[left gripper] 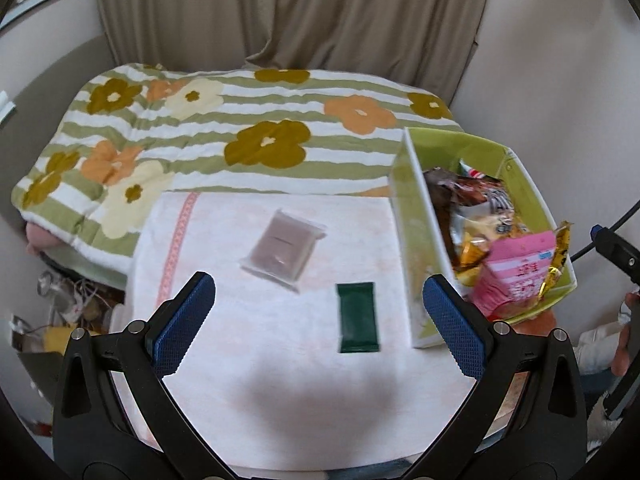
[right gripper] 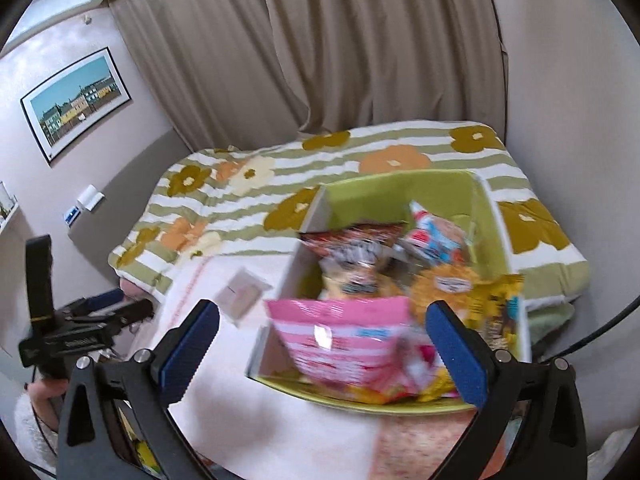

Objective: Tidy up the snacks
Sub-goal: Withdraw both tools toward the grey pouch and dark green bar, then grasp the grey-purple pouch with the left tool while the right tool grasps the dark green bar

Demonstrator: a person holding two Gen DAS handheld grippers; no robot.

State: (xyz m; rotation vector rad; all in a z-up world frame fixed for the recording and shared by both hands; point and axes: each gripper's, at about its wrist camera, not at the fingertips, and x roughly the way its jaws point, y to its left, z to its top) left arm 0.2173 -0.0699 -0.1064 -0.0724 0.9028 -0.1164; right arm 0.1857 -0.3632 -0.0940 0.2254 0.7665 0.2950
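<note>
A green-lined box stands at the right of a white towel and holds several snack bags, a pink one in front. On the towel lie a dark green snack bar and a clear-wrapped brownish packet. My left gripper is open and empty above the towel, near the bar. My right gripper is open and empty over the box, just above the pink bag. The packet also shows left of the box.
A floral striped quilt covers the bed behind the towel. Beige curtains hang at the back. Clutter lies on the floor at left. The left gripper's body shows at the left of the right wrist view.
</note>
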